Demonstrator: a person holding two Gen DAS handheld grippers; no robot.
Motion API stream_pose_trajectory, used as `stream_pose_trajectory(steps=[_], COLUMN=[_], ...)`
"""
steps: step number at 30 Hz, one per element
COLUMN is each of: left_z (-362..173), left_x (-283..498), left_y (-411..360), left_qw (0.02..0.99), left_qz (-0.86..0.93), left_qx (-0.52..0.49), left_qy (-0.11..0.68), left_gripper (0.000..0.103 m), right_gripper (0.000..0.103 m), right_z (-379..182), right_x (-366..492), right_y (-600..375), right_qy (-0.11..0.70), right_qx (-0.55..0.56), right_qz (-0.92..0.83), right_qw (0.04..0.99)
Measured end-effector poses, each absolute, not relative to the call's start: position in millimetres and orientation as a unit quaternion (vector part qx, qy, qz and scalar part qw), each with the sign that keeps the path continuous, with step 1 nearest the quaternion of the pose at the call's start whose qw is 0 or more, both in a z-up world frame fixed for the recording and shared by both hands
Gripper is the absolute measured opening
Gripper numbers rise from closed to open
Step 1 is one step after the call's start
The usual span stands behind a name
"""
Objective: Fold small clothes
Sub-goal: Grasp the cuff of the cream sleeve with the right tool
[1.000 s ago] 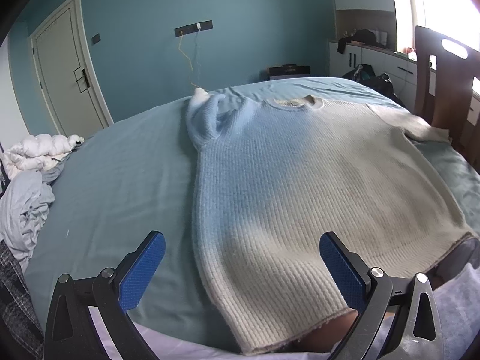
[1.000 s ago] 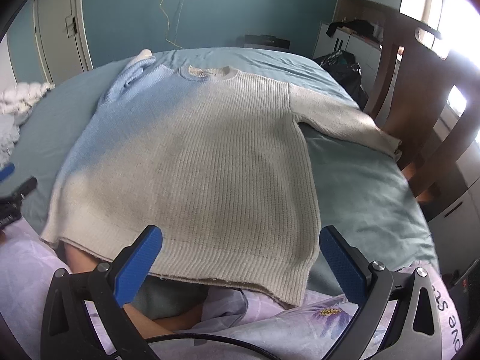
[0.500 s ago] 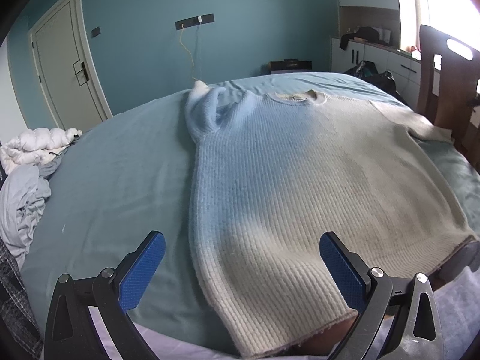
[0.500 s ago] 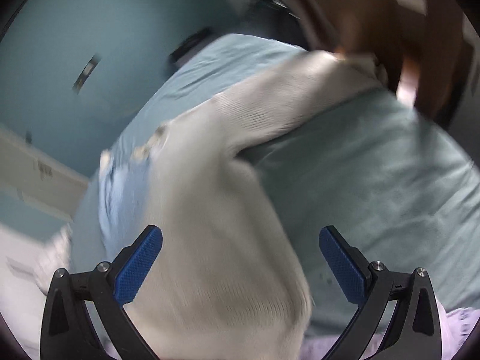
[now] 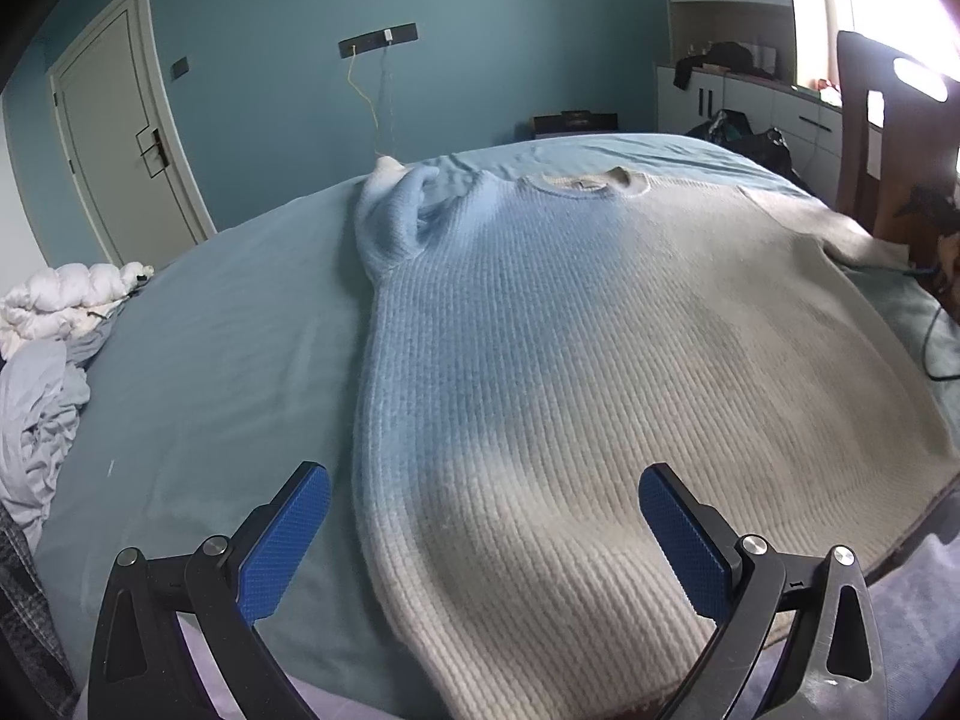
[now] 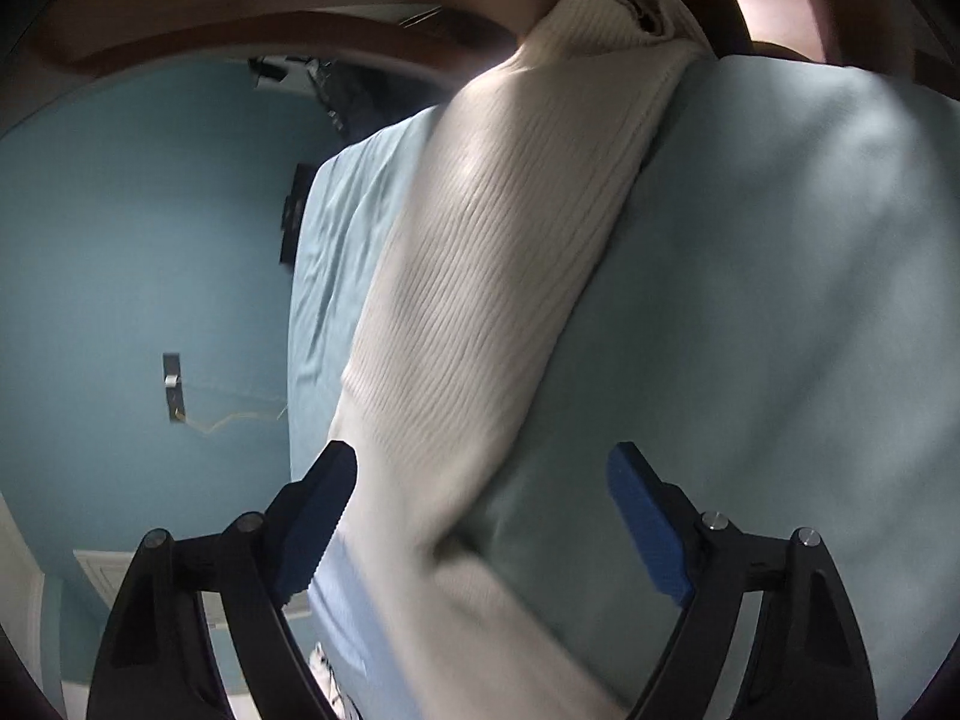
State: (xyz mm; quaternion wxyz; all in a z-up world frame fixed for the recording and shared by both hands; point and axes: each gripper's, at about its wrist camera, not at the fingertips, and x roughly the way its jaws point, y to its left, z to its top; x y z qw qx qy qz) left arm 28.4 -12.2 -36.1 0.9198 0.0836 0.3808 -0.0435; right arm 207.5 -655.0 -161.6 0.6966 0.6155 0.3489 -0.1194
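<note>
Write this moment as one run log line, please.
stage: reaching sleeve | sweater: flat on bed | right gripper: closing around right sleeve, no grip | left gripper: open above hem

Chunky ribbed knit on the sweater [image 5: 600, 360], soft and fuzzy, matt throughout; same ridged weave on its sleeve [image 6: 510, 228]. Smooth, matt woven cloth for the bedsheet [image 5: 210, 372], lightly creased toward the far edge. Fluffy, crumpled fabric in the white pile [image 5: 66, 294]. Matt black plastic on the left gripper [image 5: 480, 534] and the right gripper [image 6: 480, 516], with shiny metal rivets at the joints. Blue rubbery pads [image 5: 288, 540], finely dimpled, non-glossy. Painted, flat-finish wall [image 5: 480, 30]. Polished brown wood on the chair [image 5: 888, 120], faintly glossy where lit.
</note>
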Motion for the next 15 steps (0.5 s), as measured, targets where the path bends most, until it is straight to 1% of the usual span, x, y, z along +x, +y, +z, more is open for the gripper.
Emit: stream_pose_trajectory(steps=[3, 7, 11, 12, 13, 14, 15], left_z=[-37.6, -46.5, -54.1, -55.3, -56.0, -56.7, -57.0], left_x=[35.3, 45.4, 51.3, 52.3, 53.4, 55.0, 55.9], left_y=[-10.7, -10.6, -10.8, -10.3, -9.8, -9.7, -9.6], left_qw=[0.92, 0.912, 0.905, 0.904, 0.904, 0.904, 0.903], left_qz=[-0.043, -0.046, -0.046, -0.046, -0.046, -0.046, -0.046], left_qx=[0.076, 0.07, 0.07, 0.069, 0.068, 0.066, 0.065], left_qy=[0.383, 0.4, 0.416, 0.418, 0.419, 0.42, 0.421], left_gripper=[0.103, 0.103, 0.103, 0.103, 0.103, 0.103, 0.103], right_gripper=[0.083, 0.083, 0.082, 0.075, 0.063, 0.026, 0.015], right_z=[-172.8, -179.7, -179.0, -175.3, -171.3, -166.0, -162.3], right_x=[226.4, 259.4, 277.3, 284.7, 289.8, 296.2, 302.7], right_y=[-676.4, -695.7, -711.0, -713.3, -713.4, -712.3, -710.8], right_qy=[0.356, 0.385, 0.369, 0.377, 0.385, 0.4, 0.412], right_qx=[0.603, 0.566, 0.547, 0.529, 0.506, 0.471, 0.446], right_qz=[-0.148, -0.21, -0.258, -0.276, -0.297, -0.325, -0.335], right_qw=[0.698, 0.698, 0.705, 0.709, 0.712, 0.716, 0.72])
